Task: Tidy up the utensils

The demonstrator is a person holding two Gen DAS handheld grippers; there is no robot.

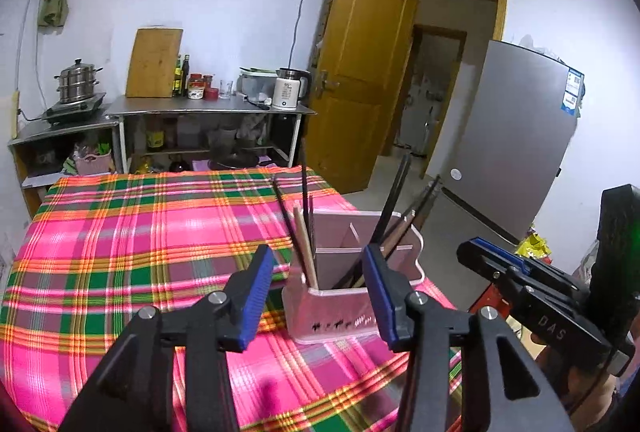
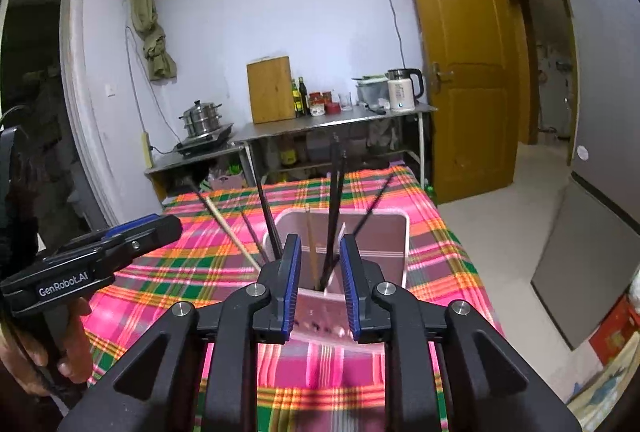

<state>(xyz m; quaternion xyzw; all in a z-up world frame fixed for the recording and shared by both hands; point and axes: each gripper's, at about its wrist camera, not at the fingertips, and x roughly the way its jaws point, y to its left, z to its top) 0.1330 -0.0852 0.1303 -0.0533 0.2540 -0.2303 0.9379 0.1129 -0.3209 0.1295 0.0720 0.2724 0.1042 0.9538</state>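
Observation:
A pale pink utensil holder [image 1: 332, 316] with divided compartments stands on the plaid tablecloth [image 1: 120, 232] near the table's right edge. Black chopsticks [image 1: 305, 191] and a light wooden one [image 1: 306, 252] lean in its left compartment. More dark chopsticks [image 1: 394, 203] lean in the right one. My left gripper [image 1: 316, 260] is open just in front of the holder, with nothing pinched. My right gripper [image 2: 320, 244] is also open and empty, facing the holder [image 2: 384, 236] and its chopsticks [image 2: 334, 199]. Each gripper shows in the other's view: the right gripper [image 1: 474, 248] and the left gripper [image 2: 160, 226].
Behind the table stands a steel counter [image 1: 208, 107] with a kettle [image 1: 290, 89], jars, a cutting board [image 1: 154, 63] and a steamer pot [image 1: 78, 81]. A wooden door [image 1: 360, 71] stands ajar. A grey fridge [image 1: 516, 135] is at the right. A hand [image 2: 68, 352] holds the left gripper.

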